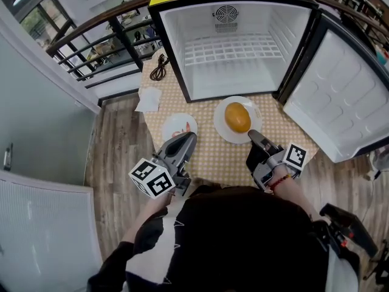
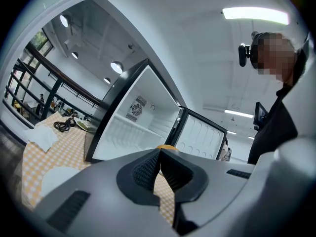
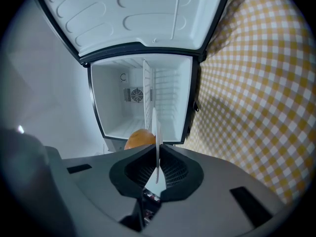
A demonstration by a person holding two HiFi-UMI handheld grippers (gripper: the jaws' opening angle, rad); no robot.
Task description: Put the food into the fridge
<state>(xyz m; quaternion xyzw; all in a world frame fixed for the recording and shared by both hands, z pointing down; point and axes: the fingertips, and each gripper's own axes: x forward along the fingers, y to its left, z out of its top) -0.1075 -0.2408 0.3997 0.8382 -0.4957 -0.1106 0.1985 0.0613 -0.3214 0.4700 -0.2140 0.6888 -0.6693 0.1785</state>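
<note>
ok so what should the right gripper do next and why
Probably lift the plate a little and ease it forward into the fridge. The right gripper is shut on the plate's near rim, the orange food sits on the plate, and the fridge stands open just behind it with nothing on its wire shelf.

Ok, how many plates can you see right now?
2. The small plate sits on the table by the left gripper. The larger plate, carrying the orange food, has its rim clamped in the right gripper. None look hidden.
</note>
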